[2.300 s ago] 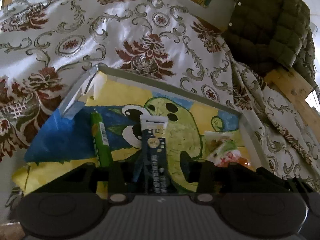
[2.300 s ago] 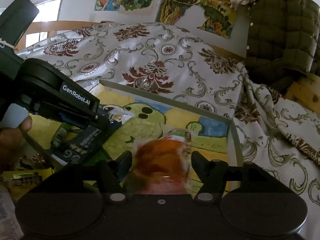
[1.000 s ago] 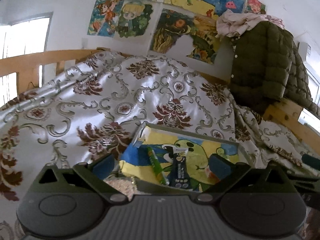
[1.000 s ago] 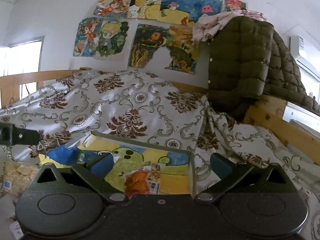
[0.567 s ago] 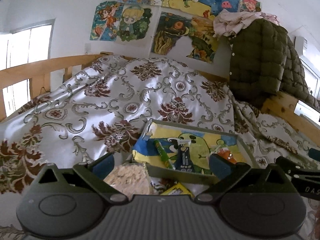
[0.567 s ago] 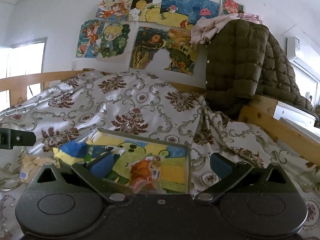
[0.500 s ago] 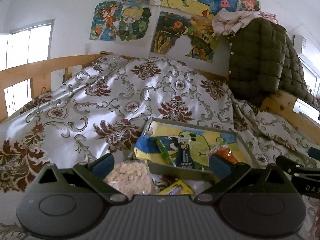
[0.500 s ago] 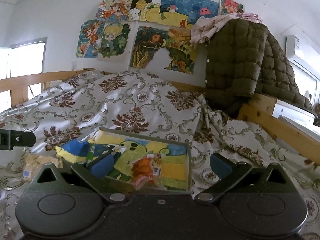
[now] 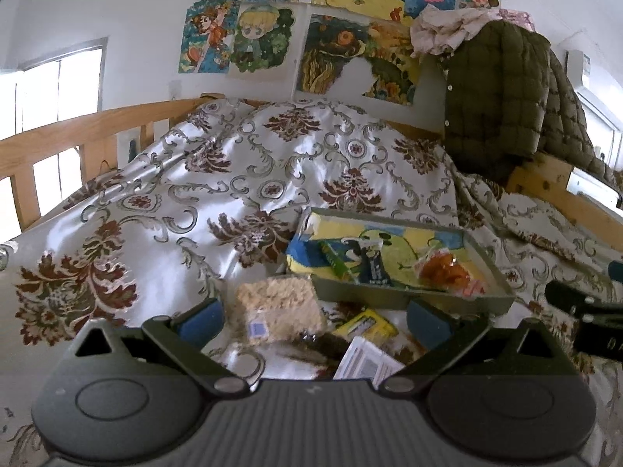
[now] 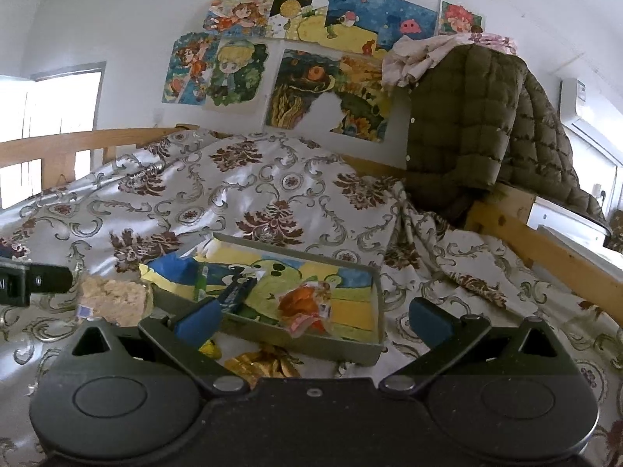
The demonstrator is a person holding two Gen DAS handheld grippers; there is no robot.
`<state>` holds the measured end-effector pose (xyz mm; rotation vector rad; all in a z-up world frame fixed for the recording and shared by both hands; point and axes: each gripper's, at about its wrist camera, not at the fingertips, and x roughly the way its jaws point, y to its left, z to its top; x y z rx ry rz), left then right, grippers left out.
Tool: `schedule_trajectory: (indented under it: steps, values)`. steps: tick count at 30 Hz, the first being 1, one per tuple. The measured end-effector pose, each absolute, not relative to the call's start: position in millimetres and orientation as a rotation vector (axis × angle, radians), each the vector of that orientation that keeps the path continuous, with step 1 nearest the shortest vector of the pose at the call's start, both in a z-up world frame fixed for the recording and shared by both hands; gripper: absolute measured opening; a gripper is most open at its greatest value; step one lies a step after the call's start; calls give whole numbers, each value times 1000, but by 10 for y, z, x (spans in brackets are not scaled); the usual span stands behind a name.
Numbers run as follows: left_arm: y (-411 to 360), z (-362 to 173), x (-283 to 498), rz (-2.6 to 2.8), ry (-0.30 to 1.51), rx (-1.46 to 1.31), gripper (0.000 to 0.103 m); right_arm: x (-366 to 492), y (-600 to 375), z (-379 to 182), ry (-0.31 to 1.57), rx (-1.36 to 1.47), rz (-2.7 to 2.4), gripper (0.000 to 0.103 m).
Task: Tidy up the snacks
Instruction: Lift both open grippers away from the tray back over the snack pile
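The left tool (image 9: 313, 317) is open wide and holds nothing. The right tool (image 10: 311, 319) is open wide and empty too. Both hang over the bed (image 9: 175, 210), near its front edge.

Just past the left tool lie loose snacks on the bed cover: a pale crumbly snack bag (image 9: 278, 307), a yellow packet (image 9: 366, 325) and a white packet (image 9: 368, 362). They sit close together, right beside the near wall of the tray (image 9: 412, 297). A gold wrapper (image 10: 259, 364) lies in front of the tray, near the right tool.

The tray has low grey walls. Inside it are a green stick (image 9: 335, 258), a dark blue tube (image 9: 375, 266) and an orange snack bag (image 9: 444, 270). The orange bag is near the tray's right wall. The yellow bottom (image 10: 352, 311) beside it is bare.

Behind the tray the bed cover rises, wide and free. A green coat (image 10: 467, 124) hangs far back on the right.
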<state>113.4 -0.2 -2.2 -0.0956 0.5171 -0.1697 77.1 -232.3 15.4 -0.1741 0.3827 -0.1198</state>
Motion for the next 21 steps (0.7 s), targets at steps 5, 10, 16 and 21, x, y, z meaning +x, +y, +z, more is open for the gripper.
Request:
schedule_trajectory:
  steps: [5, 10, 16, 21]
  values:
    - [-27, -28, 1018, -187, 543, -7, 103, 648, -2324, 168, 403, -145, -134, 102]
    - [-18, -64, 919, -202, 572, 23, 103, 541, -2318, 118, 445, -113, -145, 102]
    - [81, -178, 832, -177, 606, 6, 103, 503, -2307, 67, 496, -67, -151, 102]
    - [131, -186, 837, -161, 625, 0, 103, 538, -2272, 11, 537, -74, -135, 102]
